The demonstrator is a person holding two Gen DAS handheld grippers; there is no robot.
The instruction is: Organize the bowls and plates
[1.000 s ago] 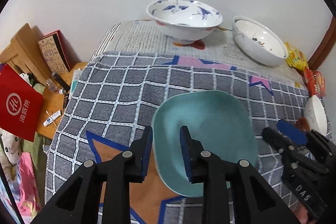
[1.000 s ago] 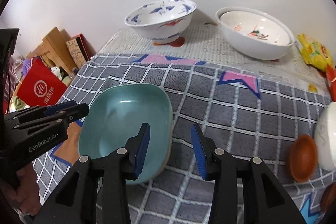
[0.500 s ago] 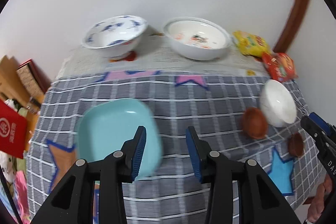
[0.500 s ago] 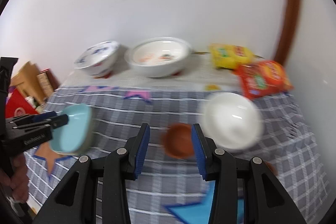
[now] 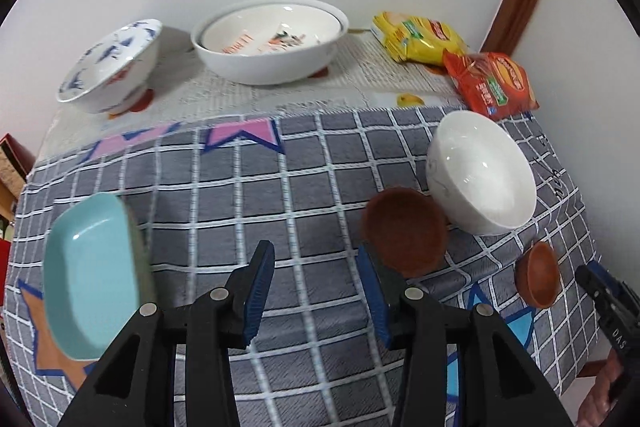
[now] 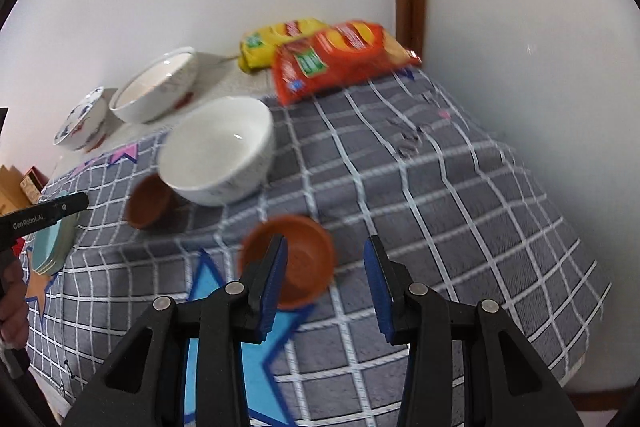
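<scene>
Checked grey worktop [image 5: 312,163] against a white wall, scattered with bowls and snack packets.
Left gripper [image 5: 316,291] fingers opening, nothing between, beside a brown bowl [image 5: 404,231] touching a white bowl [image 5: 480,171]; teal plate [image 5: 92,279] far left. Right gripper [image 6: 324,279] fingers apart, empty, above a second brown bowl [image 6: 308,263].

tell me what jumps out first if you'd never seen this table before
The big white bowl on the grey checked cloth, with a small brown bowl beside it. Behind them, red and yellow snack bags sit near the corner; a teal dish lies far left.
</scene>
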